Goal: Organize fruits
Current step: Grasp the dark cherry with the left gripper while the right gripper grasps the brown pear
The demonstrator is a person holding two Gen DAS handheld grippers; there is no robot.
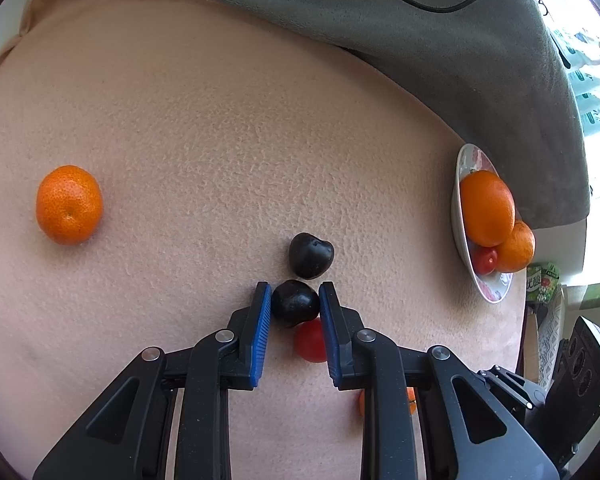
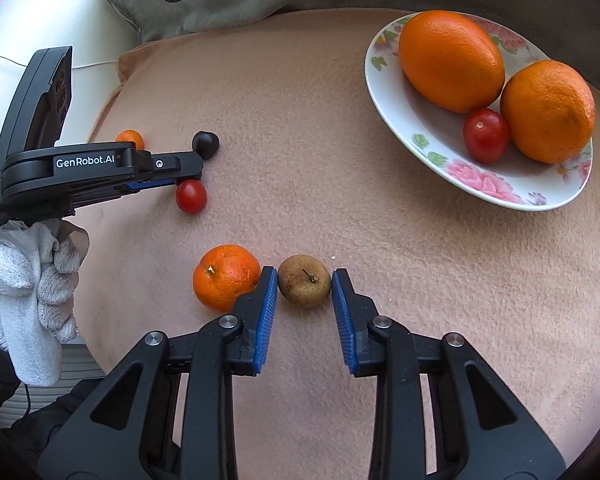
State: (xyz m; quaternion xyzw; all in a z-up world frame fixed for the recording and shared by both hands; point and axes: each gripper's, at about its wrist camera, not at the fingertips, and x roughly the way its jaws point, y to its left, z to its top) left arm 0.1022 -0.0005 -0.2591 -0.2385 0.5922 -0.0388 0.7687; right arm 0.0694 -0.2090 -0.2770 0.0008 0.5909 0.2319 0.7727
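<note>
My left gripper (image 1: 295, 300) is shut on a dark cherry (image 1: 295, 303), just above the pink cloth. A second dark cherry (image 1: 311, 255) lies just beyond it, and a red cherry tomato (image 1: 310, 340) lies under the fingers. A tangerine (image 1: 69, 204) sits far left. My right gripper (image 2: 305, 285) has its blue pads against a small brown fruit (image 2: 304, 286) resting on the cloth, with a tangerine (image 2: 225, 276) touching its left finger. The floral plate (image 2: 416, 136) at upper right holds two oranges (image 2: 450, 60) and a cherry tomato (image 2: 486, 135).
The left gripper (image 2: 184, 170) shows in the right wrist view, held by a white-gloved hand (image 2: 32, 292). A grey blanket (image 1: 380, 12) with a black cable lies beyond the pink cloth (image 1: 220, 120). The plate (image 1: 462, 236) sits near the cloth's right edge.
</note>
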